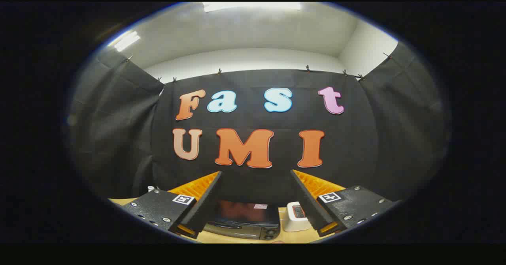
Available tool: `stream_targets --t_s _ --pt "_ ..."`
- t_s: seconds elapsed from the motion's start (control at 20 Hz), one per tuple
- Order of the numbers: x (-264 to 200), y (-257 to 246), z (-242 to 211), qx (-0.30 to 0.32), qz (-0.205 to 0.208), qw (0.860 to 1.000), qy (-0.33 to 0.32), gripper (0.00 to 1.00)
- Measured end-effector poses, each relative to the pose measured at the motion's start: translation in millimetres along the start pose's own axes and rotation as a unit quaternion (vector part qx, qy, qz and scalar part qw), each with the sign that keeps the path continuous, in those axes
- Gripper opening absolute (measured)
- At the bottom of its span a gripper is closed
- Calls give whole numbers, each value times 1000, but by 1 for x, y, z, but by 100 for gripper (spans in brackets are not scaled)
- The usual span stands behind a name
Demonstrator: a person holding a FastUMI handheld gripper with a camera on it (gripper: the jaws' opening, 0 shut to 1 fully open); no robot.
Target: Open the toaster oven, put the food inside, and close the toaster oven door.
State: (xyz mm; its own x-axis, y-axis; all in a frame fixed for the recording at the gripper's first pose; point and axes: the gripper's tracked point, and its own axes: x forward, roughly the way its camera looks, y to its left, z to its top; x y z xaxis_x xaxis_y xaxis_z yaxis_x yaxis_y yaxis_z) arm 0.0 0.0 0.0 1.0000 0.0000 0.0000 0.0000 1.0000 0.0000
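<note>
A dark toaster oven [244, 219] stands on the wooden table [221, 238], seen low between my two fingers and some way beyond them. Its glass door looks closed, with a handle along the lower front and knobs at its right side. My gripper [256, 174] is open, raised above the table, with nothing between its fingers. The left finger [205, 202] and right finger [306, 202] spread wide on either side of the oven. No food can be made out here.
A small white device [295, 217] stands just right of the oven on the table. A small white-capped object [150, 188] peeks out behind the left finger. Black cloth walls close off the back and both sides.
</note>
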Motion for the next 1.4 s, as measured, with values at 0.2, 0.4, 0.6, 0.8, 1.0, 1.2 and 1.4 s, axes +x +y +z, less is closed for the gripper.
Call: stream_targets --t_s 0.2,0.4,0.6,0.8,1.0,1.2,1.4 --pt "0 14 12 7 7 1000 -7 98" --pt "0 26 12 6 21 1000 -5 98" --pt "-1 28 15 12 26 1000 -2 98" --pt "-1 23 16 9 24 1000 -1 98" --pt "1 23 8 15 25 999 13 98" --pt "5 23 -10 14 21 999 37 98" --pt "10 30 -40 21 22 997 70 98"
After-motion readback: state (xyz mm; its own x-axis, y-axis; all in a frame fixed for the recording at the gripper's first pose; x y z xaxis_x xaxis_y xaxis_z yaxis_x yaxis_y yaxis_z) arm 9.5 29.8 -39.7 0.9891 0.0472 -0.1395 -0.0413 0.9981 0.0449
